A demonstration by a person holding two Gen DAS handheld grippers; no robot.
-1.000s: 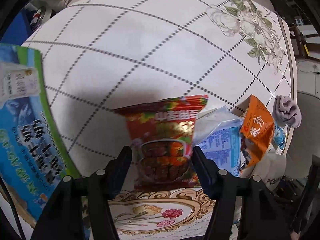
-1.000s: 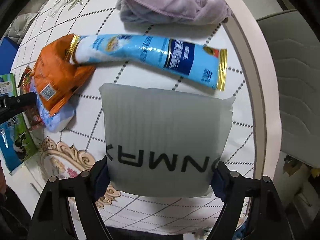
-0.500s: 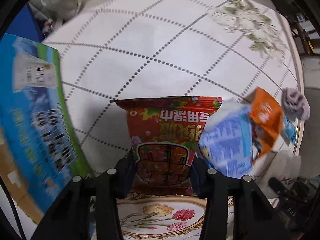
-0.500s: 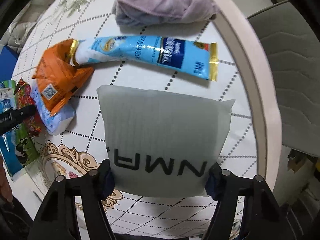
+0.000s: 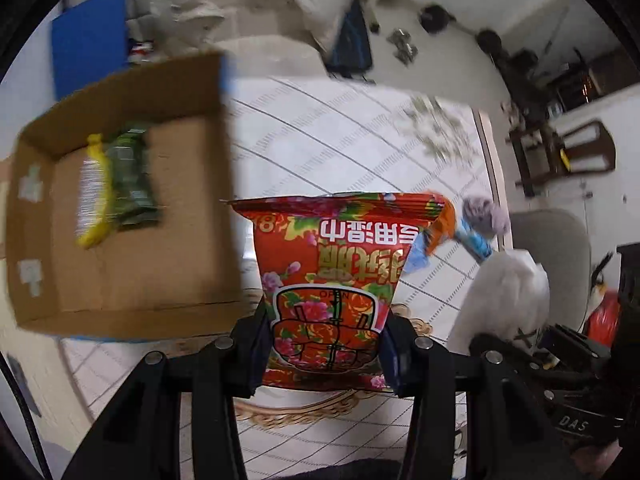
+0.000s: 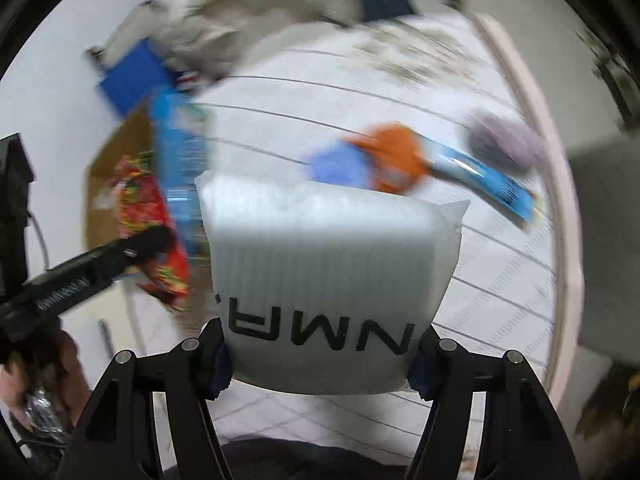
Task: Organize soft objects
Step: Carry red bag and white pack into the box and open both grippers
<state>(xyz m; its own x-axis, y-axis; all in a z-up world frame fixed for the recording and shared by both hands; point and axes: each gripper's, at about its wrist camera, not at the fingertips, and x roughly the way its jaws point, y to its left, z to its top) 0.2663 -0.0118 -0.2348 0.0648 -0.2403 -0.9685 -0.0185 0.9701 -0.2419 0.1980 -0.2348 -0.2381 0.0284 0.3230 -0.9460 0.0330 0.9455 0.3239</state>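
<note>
My left gripper [image 5: 322, 354] is shut on a red flowered wet-wipe pack [image 5: 334, 280] and holds it above the table, just right of an open cardboard box [image 5: 124, 304]. The box holds a yellow packet [image 5: 94, 196] and a green packet [image 5: 132, 180]. My right gripper [image 6: 320, 364] is shut on a grey-white air pillow bag with black letters [image 6: 324, 280], lifted off the table. The red pack [image 6: 150, 216] and the left gripper also show at the left of the right wrist view. An orange packet [image 6: 394, 156], a blue tube [image 6: 484, 184], a blue-white pack [image 6: 340, 166] and a purple cloth [image 6: 506, 140] lie on the table.
The round table [image 5: 340, 136] has a white checked cloth; its rim [image 6: 560, 184] runs along the right. A grey chair [image 5: 560, 256] stands beyond the rim. A blue mat [image 5: 88, 48] and pale bedding [image 5: 248, 4] lie on the floor behind.
Both grippers have lifted their packs off the table and tilted up. The left one has swung so the open box interior now shows. The view is motion-blurred.
</note>
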